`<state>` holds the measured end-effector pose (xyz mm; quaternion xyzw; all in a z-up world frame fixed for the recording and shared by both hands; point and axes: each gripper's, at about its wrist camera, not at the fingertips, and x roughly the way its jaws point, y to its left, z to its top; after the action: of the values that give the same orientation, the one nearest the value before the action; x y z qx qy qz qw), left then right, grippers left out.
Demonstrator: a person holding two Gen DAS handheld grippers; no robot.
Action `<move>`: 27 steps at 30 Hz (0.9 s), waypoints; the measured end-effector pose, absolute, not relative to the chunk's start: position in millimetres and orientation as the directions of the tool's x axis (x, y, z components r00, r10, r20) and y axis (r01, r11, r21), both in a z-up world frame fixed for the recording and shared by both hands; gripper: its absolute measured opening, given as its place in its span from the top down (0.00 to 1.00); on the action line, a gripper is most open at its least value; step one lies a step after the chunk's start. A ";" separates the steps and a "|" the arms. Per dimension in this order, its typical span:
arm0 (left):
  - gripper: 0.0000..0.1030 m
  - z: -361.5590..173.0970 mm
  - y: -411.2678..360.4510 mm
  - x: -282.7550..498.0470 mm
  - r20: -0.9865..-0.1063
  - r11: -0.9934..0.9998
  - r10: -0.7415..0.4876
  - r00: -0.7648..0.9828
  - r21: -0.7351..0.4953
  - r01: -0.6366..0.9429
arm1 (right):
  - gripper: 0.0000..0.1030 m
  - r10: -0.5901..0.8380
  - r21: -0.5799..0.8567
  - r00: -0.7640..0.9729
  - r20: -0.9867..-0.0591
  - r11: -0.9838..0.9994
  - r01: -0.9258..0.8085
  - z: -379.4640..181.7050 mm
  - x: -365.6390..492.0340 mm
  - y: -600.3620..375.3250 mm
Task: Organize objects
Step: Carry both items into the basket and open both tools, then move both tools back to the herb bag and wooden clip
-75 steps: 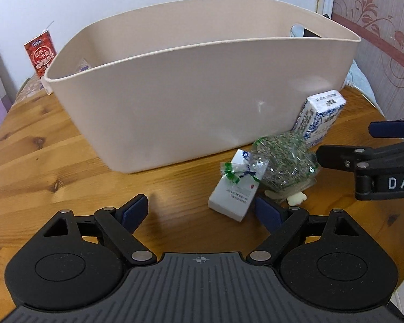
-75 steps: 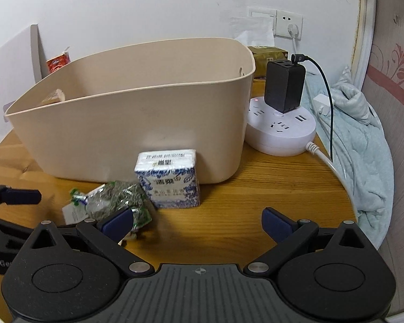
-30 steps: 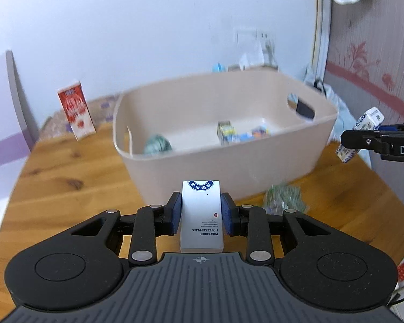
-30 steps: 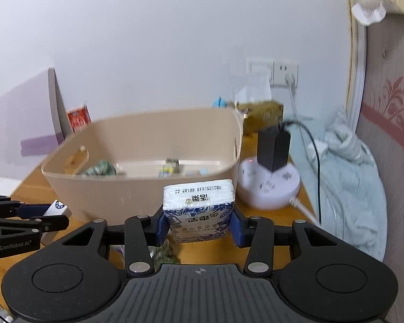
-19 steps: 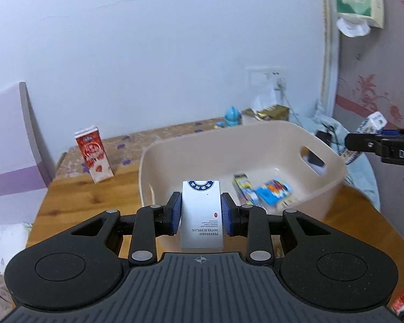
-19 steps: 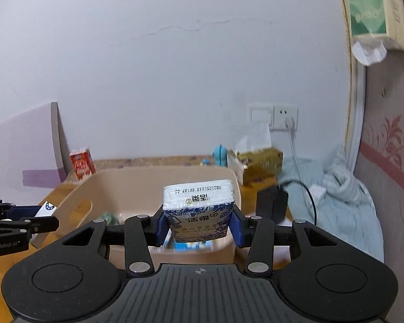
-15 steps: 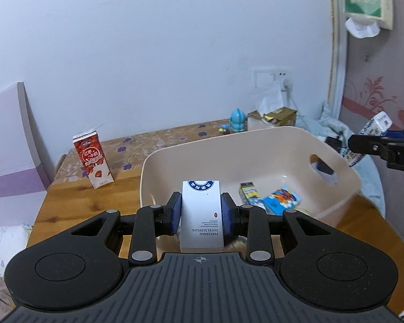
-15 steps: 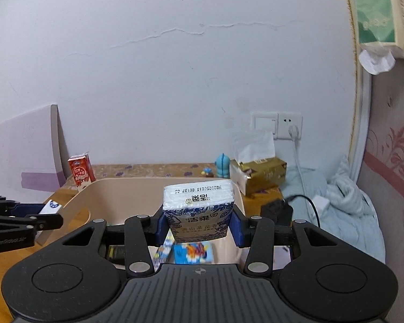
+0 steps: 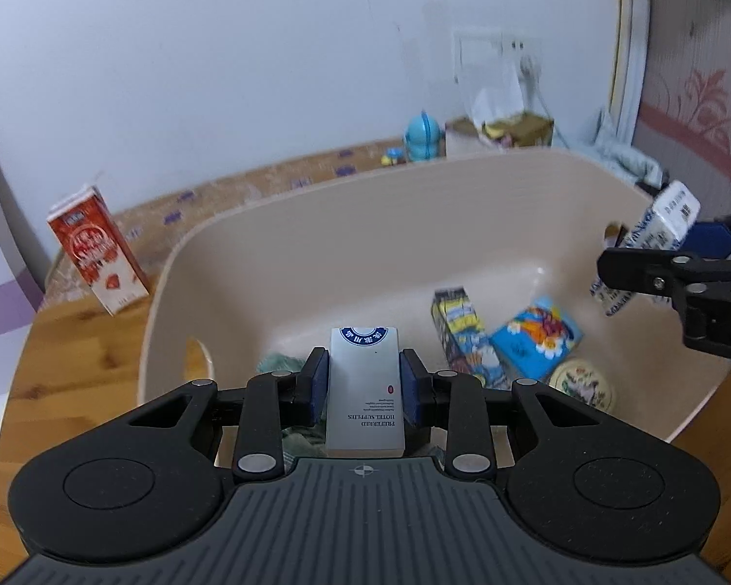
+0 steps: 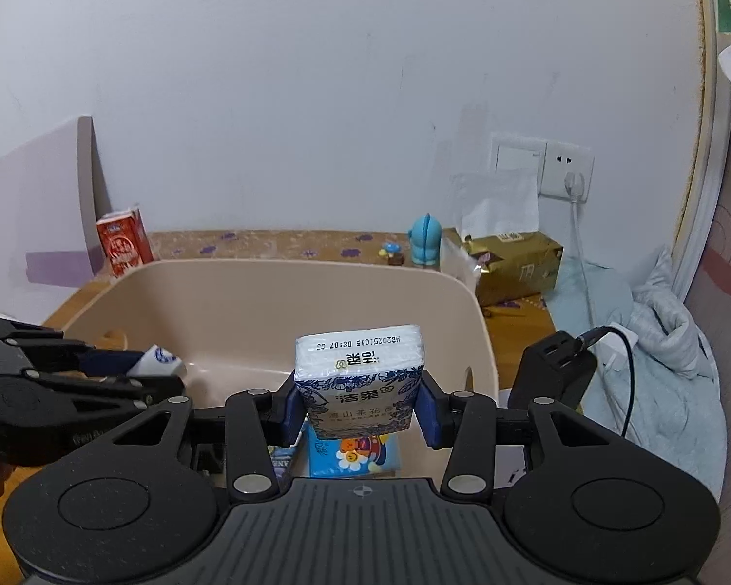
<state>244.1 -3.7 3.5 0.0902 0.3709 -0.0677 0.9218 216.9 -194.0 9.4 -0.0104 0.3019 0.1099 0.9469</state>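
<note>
- Left wrist view: the left gripper [image 9: 364,387] clamps a white box [image 9: 364,390] between its blue pads, held over the beige tub [image 9: 317,224]. Only this view shows the tub floor clearly: a tall cartoon carton [image 9: 455,324], a blue packet [image 9: 536,336] and a round tin [image 9: 581,385]. A greenish bundle [image 9: 280,364] is mostly hidden behind the fingers. The right gripper [image 9: 658,263] enters at the right edge, cut off and blurred.
- Right wrist view: the right gripper [image 10: 360,407] pinches a blue-and-white tissue pack [image 10: 359,380] above the tub's [image 10: 287,292] right end. Only here appear a wall socket [image 10: 541,165], a black charger [image 10: 553,370], a gold tissue box [image 10: 511,263] and a grey cloth [image 10: 658,341]. Most of the tub's contents are blocked by the pack.
</note>
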 end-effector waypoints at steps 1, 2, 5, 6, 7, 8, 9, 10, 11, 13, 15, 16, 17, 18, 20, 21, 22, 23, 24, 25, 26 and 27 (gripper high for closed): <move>0.69 1.0 -4.7 245.0 -0.703 0.974 -0.057 0.709 0.116 0.194 | 0.58 0.198 0.036 0.789 -0.581 0.975 -0.218 6.2 218.8 -192.3; 0.69 -1.0 -5.6 247.0 -0.711 0.974 -0.056 0.700 0.115 0.196 | 0.58 0.195 0.030 0.786 -0.586 0.975 -0.219 3.6 220.5 -191.2; 0.58 -2.0 -6.2 247.8 -0.720 0.974 -0.057 0.692 0.112 0.197 | 0.47 0.199 0.033 0.777 -0.597 0.974 -0.224 -1.9 221.0 -189.9; 0.48 -1.1 -5.9 246.2 -0.715 0.975 -0.051 0.697 0.114 0.189 | 0.41 0.205 0.037 0.781 -0.590 0.973 -0.228 -2.3 219.1 -190.2; 0.42 0.8 -5.4 243.5 -0.709 0.977 -0.043 0.704 0.118 0.179 | 0.37 0.205 0.034 0.784 -0.585 0.973 -0.229 -2.0 216.9 -190.2; 0.31 3.9 -4.9 240.0 -0.698 0.978 -0.031 0.715 0.125 0.165 | 0.32 0.201 0.027 0.788 -0.582 0.973 -0.228 -0.4 215.3 -190.3; 0.25 6.7 -4.0 235.9 -0.687 0.979 -0.023 0.727 0.131 0.154 | 0.29 0.197 0.021 0.795 -0.574 0.974 -0.226 1.9 211.9 -190.5; 0.23 10.0 -2.9 231.1 -0.675 0.980 -0.017 0.738 0.135 0.146 | 0.27 0.195 0.017 0.803 -0.563 0.974 -0.225 5.0 207.7 -191.5; 0.23 13.3 -2.3 227.4 -0.669 0.981 -0.013 0.743 0.136 0.140 | 0.22 0.193 0.014 0.810 -0.554 0.975 -0.223 8.0 204.1 -192.5; 0.23 19.6 -0.2 218.5 -0.663 0.983 -0.006 0.749 0.136 0.127 | 0.13 0.183 0.011 0.821 -0.542 0.978 -0.210 13.2 196.9 -196.6; 0.23 25.9 1.5 207.3 -0.653 0.984 -0.004 0.758 0.134 0.120 | 0.08 0.181 0.021 0.824 -0.537 0.979 -0.201 17.5 189.4 -201.6; 0.23 28.9 2.0 201.9 -0.648 0.984 -0.003 0.761 0.133 0.117 | 0.07 0.181 0.028 0.825 -0.535 0.980 -0.197 19.0 184.8 -204.7; 0.22 32.0 2.4 195.6 -0.644 0.985 -0.003 0.765 0.131 0.114 | 0.03 0.180 0.033 0.825 -0.536 0.981 -0.192 20.0 180.1 -207.5; 0.21 34.9 2.5 189.7 -0.641 0.986 -0.002 0.768 0.128 0.110 | 0.00 0.178 0.035 0.825 -0.537 0.981 -0.188 21.0 176.3 -210.2; 0.17 39.8 2.0 176.9 -0.634 0.987 -0.003 0.774 0.121 0.103 | 0.00 0.167 0.034 0.823 -0.544 0.984 -0.177 20.3 167.6 -214.4; 0.15 41.8 2.0 169.9 -0.629 0.988 -0.005 0.778 0.117 0.101 | 0.00 0.159 0.030 0.820 -0.550 0.985 -0.171 18.9 162.7 -216.3; 0.15 43.3 1.6 163.2 -0.623 0.989 -0.006 0.782 0.113 0.098 | 0.00 0.155 0.027 0.816 -0.557 0.985 -0.168 16.9 157.9 -218.3; 0.15 44.2 0.3 156.3 -0.616 0.990 -0.003 0.788 0.111 0.091 | 0.00 0.152 0.026 0.812 -0.563 0.986 -0.166 14.5 153.6 -220.5; 0.13 43.9 -1.8 150.8 -0.612 0.990 -0.001 0.791 0.108 0.085 | 0.00 0.148 0.025 0.808 -0.570 0.986 -0.163 12.1 149.1 -222.6; 0.12 42.7 -4.4 145.2 -0.612 0.991 -0.004 0.791 0.105 0.086 | 0.00 0.145 0.026 0.804 -0.577 0.987 -0.159 8.9 144.4 -225.3; 0.12 40.6 -6.3 141.6 -0.615 0.991 -0.008 0.789 0.102 0.090 | 0.00 0.142 0.028 0.798 -0.586 0.987 -0.156 5.3 140.5 -227.8; 0.12 37.1 -8.4 137.5 -0.619 0.991 -0.012 0.785 0.099 0.093 | 0.00 0.140 0.030 0.787 -0.601 0.988 -0.152 0.3 136.8 -230.5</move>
<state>137.5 -8.4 37.1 0.0623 0.3263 -0.0279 0.9428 136.8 -230.5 0.3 -0.0100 0.3174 0.0772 0.9451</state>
